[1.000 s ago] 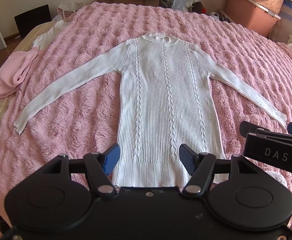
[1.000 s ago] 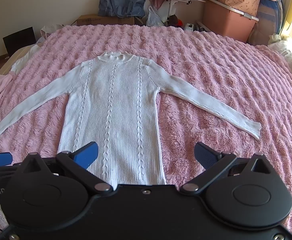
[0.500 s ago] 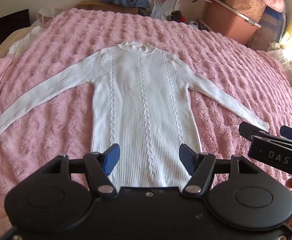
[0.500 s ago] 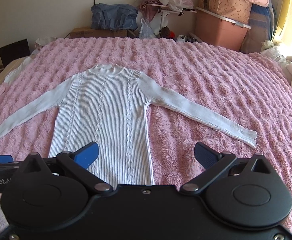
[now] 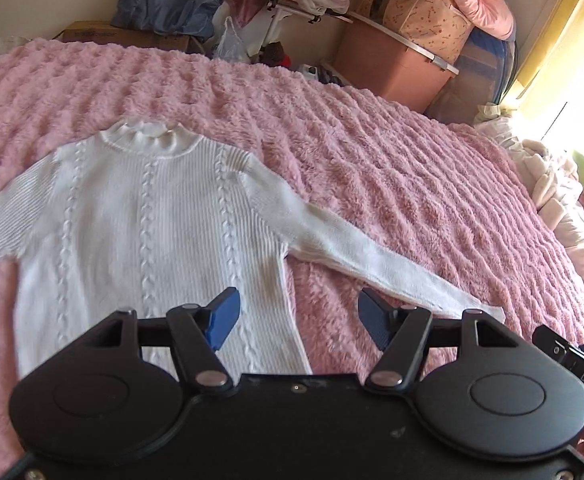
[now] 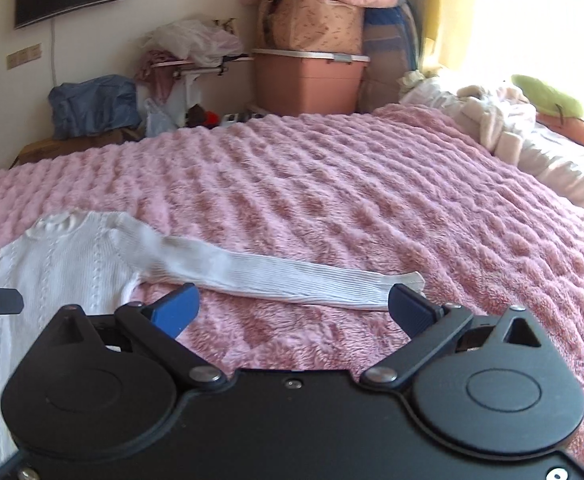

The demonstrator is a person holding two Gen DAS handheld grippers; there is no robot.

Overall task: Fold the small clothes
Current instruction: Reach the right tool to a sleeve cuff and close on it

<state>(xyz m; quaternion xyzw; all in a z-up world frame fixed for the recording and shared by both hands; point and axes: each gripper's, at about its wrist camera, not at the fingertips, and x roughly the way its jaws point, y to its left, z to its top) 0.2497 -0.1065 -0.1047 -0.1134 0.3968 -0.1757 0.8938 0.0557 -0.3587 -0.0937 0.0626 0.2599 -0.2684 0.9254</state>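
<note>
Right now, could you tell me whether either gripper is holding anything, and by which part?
Nothing is held: the left gripper and right gripper are both open above the white sweater, which lies flat on the pink blanket.

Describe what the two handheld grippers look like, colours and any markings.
Both are matte black. The left gripper and the right gripper each have two blue-padded fingers on angled black links with silver pivot bolts, above two round black discs. The right one's side, seen from the left wrist view, carries white lettering "DAS".
</note>
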